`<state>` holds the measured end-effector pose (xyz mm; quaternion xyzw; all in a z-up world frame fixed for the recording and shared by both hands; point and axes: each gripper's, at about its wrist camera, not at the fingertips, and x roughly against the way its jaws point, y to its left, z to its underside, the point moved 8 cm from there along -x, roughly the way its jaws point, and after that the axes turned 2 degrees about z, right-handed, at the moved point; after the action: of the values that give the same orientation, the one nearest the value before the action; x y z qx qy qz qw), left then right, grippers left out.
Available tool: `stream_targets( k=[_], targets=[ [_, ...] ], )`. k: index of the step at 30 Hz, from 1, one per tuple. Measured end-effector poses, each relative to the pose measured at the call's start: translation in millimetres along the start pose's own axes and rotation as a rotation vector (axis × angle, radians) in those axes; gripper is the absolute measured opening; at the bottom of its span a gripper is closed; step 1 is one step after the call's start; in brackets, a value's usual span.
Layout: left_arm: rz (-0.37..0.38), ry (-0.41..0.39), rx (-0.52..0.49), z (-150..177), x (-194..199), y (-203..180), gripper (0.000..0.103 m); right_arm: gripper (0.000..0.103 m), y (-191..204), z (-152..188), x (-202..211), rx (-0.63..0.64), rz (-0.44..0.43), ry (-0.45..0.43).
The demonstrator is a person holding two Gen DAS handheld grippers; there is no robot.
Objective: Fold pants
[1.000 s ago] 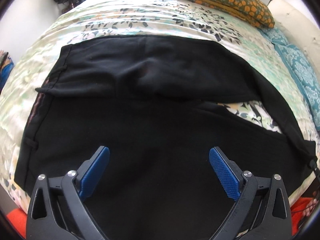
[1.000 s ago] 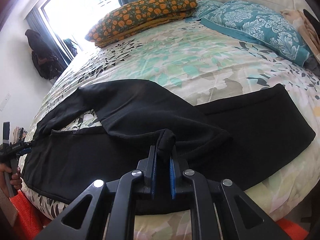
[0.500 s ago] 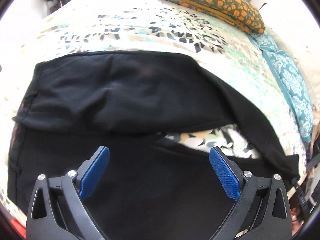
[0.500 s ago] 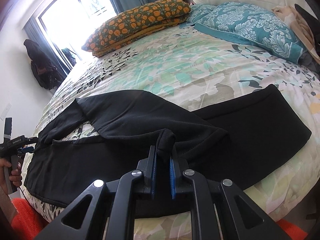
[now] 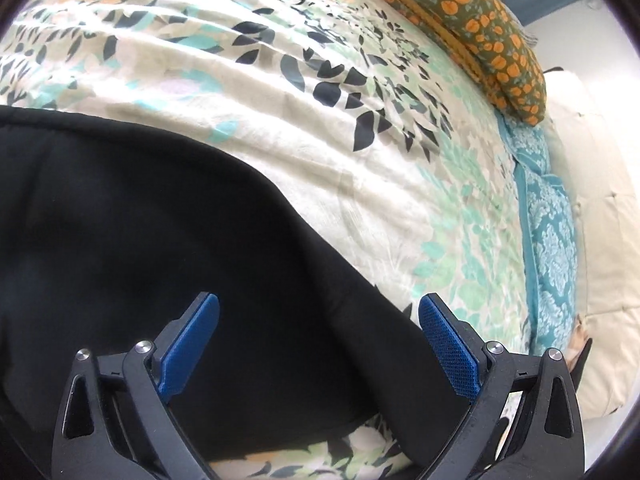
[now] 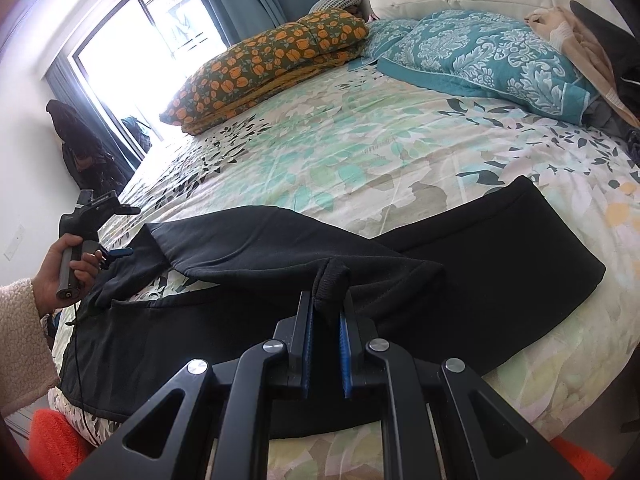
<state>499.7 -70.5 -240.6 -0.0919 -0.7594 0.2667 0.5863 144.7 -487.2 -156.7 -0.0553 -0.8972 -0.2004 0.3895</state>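
Spreading across most of both views, a bed [image 6: 360,152] with a leaf-print cover is used as the folding surface, giving the fabric room to lie flat. Black pants [image 6: 500,256] are laid along its near edge, one leg stretched flat and the other doubled back over it, so that a lengthwise fold appears to be under way. A teal damask pillow [image 6: 492,56] and a folded orange-flowered quilt [image 6: 272,60] are kept at the far side, well apart from the garment. The right gripper [image 6: 325,332] is pressed together on a ribbed cuff [image 6: 330,280], which is lifted slightly off the lower leg, presumably so the upper leg can be drawn into line. The left gripper [image 5: 318,340] is held above the black fabric near the other end with its jaws spread and nothing between them, judged ready to pin or take an edge. The left hand [image 6: 66,268] is seen round that tool's handle.
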Motion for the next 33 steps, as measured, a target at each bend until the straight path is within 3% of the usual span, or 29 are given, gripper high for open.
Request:
stream_targets(
  k=[4,6,7,9,10,14,18,20,22,23,25,27,28,29,33],
  targets=[
    [-0.024,0.015,0.067,-10.1,-13.0,9.2,0.098,0.012,4.2,-8.9,22.4,0.014,-0.028,-0.07],
    [-0.017,-0.017,0.089,-15.5,-7.5,13.3,0.097,0.012,6.7,-14.3,33.8,0.037,-0.033,-0.112],
    [-0.013,-0.036,0.087,-17.5,-2.6,14.3,0.08,0.012,7.1,-15.7,37.2,0.046,-0.032,-0.124],
    [-0.019,-0.01,0.098,-17.0,-1.6,19.6,0.014,0.012,5.7,-16.4,36.3,0.045,-0.03,-0.123],
    [-0.004,0.004,0.126,-15.2,-0.1,23.6,0.003,0.012,3.5,-16.7,32.8,0.037,-0.025,-0.113],
    [0.079,-0.055,0.13,-14.1,36.5,16.4,0.003,0.012,-1.7,-36.6,23.2,0.044,-0.01,-0.115],
    [0.185,-0.168,0.09,-6.6,112.7,1.1,0.003,0.012,10.2,-88.8,46.9,0.128,-0.018,-0.257],
    [0.225,-0.239,0.054,10.0,156.7,4.3,0.003,0.012,17.7,-102.5,62.2,0.185,-0.039,-0.324],
    [0.23,-0.283,0.005,41.6,189.7,18.7,0.003,0.012,19.6,-95.7,61.3,0.266,-0.028,-0.322],
    [0.203,-0.288,-0.019,61.3,197.8,30.6,0.003,0.012,15.4,-84.3,51.0,0.286,-0.029,-0.274],
    [0.133,-0.268,-0.041,102.1,197.7,60.7,0.003,0.017,-6.1,-46.5,15.0,0.268,-0.015,-0.096],
    [0.094,-0.207,-0.011,138.4,182.7,91.9,0.003,0.032,-28.6,-14.2,-20.8,0.185,0.021,0.118],
    [0.074,-0.182,-0.002,152.7,174.9,104.0,0.003,0.041,-31.3,-6.0,-29.1,0.194,0.036,0.172],
    [0.049,-0.174,-0.003,163.0,169.4,112.5,0.003,0.052,-36.6,0.1,-35.1,0.212,0.077,0.206],
    [0.07,-0.18,0.025,176.2,168.1,120.4,0.003,0.058,-50.7,4.9,-33.6,0.2,0.139,0.216]
  ],
)
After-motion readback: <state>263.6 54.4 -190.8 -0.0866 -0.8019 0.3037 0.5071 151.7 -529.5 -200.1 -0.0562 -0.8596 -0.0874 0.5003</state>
